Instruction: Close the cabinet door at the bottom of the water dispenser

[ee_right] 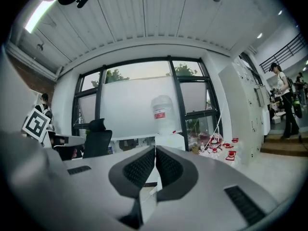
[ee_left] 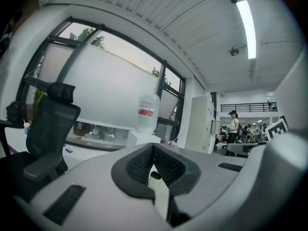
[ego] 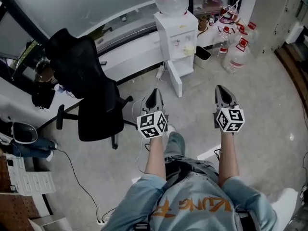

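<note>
Jaws together, left gripper [ego: 154,91] and right gripper [ego: 219,87] face cabinet door [ego: 175,82] ahead.

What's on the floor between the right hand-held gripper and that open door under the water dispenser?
Nothing: in the head view, only bare grey floor separates the right hand-held gripper from the open cabinet door.

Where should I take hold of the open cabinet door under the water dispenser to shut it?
Probably the cabinet door at its free near edge, from the picture's left: it stands swung out toward you, hinged at the water dispenser.
</note>
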Tool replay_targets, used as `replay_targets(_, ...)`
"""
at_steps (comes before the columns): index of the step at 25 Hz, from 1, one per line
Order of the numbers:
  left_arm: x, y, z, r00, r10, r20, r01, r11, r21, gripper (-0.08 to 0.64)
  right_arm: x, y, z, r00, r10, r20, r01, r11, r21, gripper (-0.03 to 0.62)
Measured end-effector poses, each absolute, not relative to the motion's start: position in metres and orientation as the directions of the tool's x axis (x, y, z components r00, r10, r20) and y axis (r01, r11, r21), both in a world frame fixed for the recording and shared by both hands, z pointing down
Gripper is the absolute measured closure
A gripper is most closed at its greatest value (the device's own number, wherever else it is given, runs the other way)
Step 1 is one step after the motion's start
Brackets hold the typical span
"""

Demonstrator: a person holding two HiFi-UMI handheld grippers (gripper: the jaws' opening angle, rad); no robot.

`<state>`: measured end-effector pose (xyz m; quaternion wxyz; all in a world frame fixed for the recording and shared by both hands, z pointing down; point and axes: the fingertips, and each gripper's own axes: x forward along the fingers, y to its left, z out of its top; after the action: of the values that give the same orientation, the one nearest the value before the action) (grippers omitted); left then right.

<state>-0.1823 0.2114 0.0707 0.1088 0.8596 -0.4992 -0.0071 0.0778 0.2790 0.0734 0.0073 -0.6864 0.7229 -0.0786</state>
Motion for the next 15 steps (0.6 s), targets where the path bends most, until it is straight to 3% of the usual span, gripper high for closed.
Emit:
replay_targets(6,-0.147,0.135,0.119,0.551,-0.801,0.233,-0.834,-0.522,0.178,0.549,0.106,0.206,0.113,0.006,-0.981,0.193,-0.980,-0.044,-0.194,0.563)
replay_targets(15,-0.136,0.017,0.178,0.542,-0.761,0.357,-0.840,-0.502,0.205,0.549,0.095,0.080,0.169,-0.040,-0.948,0.316,-0.973,-0.034,-0.226,0.563)
